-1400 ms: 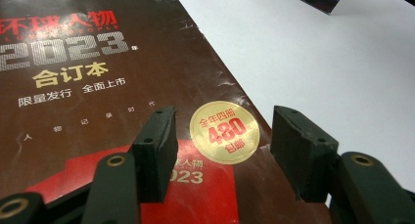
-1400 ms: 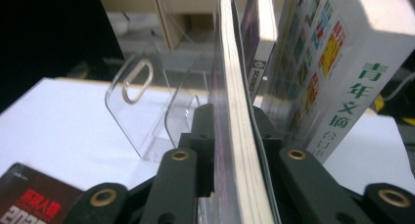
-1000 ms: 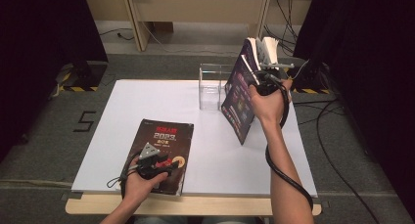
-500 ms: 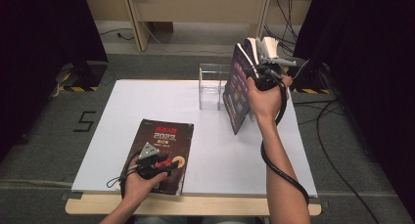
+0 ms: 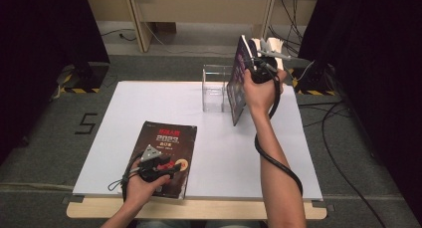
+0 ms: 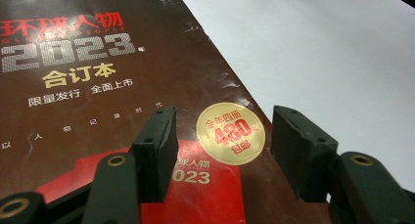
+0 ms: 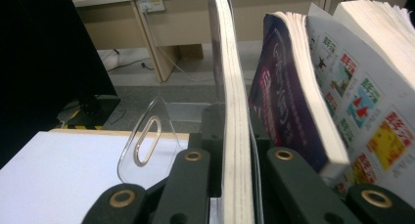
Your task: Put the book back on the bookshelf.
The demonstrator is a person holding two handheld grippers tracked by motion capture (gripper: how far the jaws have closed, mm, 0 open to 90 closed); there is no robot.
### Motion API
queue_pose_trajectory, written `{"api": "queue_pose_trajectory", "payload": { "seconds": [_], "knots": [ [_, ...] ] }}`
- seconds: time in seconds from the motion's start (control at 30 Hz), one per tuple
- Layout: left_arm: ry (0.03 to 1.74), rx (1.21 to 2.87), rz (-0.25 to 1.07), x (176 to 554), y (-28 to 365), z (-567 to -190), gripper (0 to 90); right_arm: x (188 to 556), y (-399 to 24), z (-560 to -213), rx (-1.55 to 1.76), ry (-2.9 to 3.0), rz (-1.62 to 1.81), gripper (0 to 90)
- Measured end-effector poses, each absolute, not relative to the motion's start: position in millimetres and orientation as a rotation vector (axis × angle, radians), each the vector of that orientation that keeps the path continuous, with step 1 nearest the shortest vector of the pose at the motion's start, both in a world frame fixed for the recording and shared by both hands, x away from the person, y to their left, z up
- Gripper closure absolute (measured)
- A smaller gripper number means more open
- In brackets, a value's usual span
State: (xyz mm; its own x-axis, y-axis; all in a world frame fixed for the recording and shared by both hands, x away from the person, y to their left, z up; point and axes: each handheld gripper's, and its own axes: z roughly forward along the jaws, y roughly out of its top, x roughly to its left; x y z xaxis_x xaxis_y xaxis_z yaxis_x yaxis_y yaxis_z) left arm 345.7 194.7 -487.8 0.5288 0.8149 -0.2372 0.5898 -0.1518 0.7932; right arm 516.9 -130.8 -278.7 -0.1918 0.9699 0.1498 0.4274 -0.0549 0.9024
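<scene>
The jaws of the right gripper [image 7: 235, 185] are closed flat on the page edge of a purple-covered magazine [image 5: 240, 81], which is held upright and lifted off the white table [image 5: 224, 138]. In the right gripper view further magazines [image 7: 342, 87] are seen standing close beside the clamped one; whether they already rest in a holder cannot be judged from this angle. A clear acrylic rack [image 5: 216, 88] stands on the far part of the table, and the raised magazine is carried just beside its right end, its lower corner near the table top.

The jaws of the left gripper [image 6: 220, 150] are spread wide, and nothing is pinched between them. They are poised directly over the lower part of a dark brown magazine [image 5: 166, 156] that lies flat, cover up, at the near edge of the table. Contact with the cover cannot be confirmed.

Progress is judged to be midway. One magazine is lifted and brought to the rack but is not yet set into a slot. The flat magazine is not yet gripped; it remains to be picked up, stood on edge and filed.
</scene>
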Motion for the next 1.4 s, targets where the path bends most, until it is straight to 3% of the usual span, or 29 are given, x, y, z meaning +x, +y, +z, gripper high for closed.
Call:
{"api": "queue_pose_trajectory", "payload": {
  "seconds": [1.27, 1.4],
  "knots": [
    [1.151, 1.856, 0.309, 346, 194, -488, 42.6, 555, -108, -311, 1.506, 1.550, 1.115, 84.1],
    [1.152, 1.856, 0.306, 346, 193, -489, 42.6, 557, -109, -308, 1.507, 1.583, 1.087, 78.9]
  ]
}}
